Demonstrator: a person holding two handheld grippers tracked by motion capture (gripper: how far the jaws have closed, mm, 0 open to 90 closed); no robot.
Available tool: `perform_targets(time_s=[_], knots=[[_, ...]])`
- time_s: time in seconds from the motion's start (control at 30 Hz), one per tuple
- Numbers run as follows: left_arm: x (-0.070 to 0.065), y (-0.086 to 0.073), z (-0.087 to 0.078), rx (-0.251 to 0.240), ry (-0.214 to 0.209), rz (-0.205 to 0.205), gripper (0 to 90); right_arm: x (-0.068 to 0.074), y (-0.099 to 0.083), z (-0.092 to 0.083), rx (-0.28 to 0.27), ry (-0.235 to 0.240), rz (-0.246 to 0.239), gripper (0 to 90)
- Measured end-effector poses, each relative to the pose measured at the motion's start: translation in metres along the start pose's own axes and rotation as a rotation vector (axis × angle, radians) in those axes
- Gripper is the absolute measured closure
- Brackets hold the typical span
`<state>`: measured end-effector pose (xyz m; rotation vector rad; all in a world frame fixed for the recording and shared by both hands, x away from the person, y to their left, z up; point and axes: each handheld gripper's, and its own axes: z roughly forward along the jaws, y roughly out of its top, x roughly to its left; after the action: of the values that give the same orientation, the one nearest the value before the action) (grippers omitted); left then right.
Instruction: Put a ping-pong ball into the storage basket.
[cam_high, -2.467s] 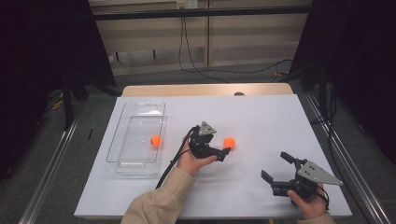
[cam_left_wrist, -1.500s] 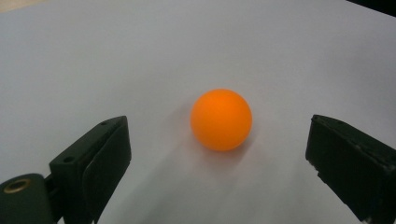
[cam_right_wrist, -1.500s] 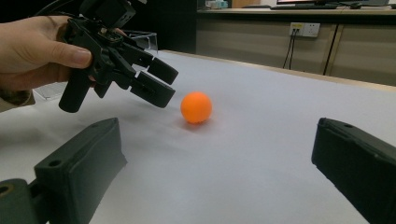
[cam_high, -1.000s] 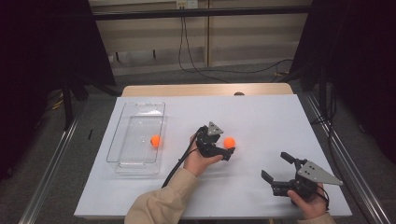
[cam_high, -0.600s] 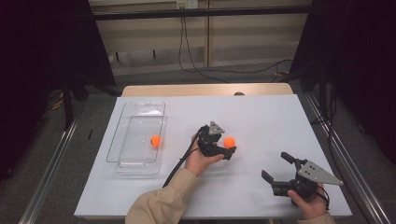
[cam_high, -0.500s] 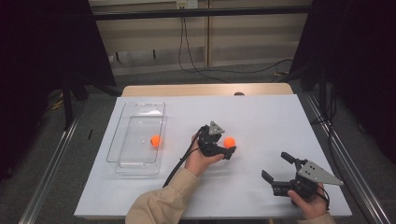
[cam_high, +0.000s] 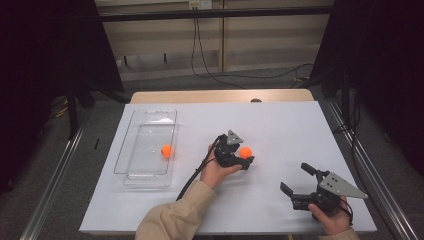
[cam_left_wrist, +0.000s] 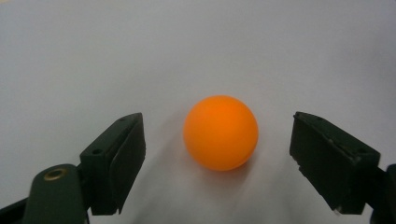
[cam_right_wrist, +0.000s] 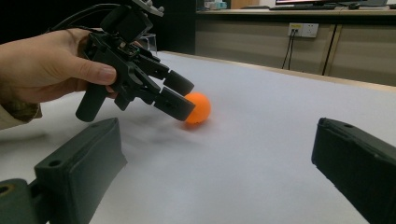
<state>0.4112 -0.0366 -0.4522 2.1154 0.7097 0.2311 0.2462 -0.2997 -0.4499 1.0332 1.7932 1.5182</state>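
Daylight on both sides of the orange ball (cam_left_wrist: 220, 132) between the left gripper's (cam_left_wrist: 217, 163) closing jaws, unseen from above.

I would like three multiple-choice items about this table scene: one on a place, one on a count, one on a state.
1. Where does the ball inside the clear tray lie?
A. on the tray's floor
B. on its rim
C. under the tray

2. How many orange balls are on view?
A. one
B. two
C. four

3. How do the jaws of the left tool stand to the ball on the sheet?
A. pressed on it
B. on either side, with gaps
C. shut above it

Answers:
1 A, the tray ball rests on the tray's floor.
2 B, one in the tray, one at the left tool.
3 B, white sheet shows between each pad and the ball; the jaws have just been closing.
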Motion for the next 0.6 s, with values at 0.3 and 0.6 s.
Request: perform_targets(time_s=[0.3,0.6], knots=[[-0.0012,0.0009,0.0059,0.02,-0.011,0.0,28.8,0.0002,-0.0001,-0.0003,-0.001,-0.001,0.0,1.8],[-0.0006,0.0009,0.01,0.034,-0.013,-0.005,33.5,0.0001,-0.0004,-0.0003,0.0,-0.001,0.002,1.8]])
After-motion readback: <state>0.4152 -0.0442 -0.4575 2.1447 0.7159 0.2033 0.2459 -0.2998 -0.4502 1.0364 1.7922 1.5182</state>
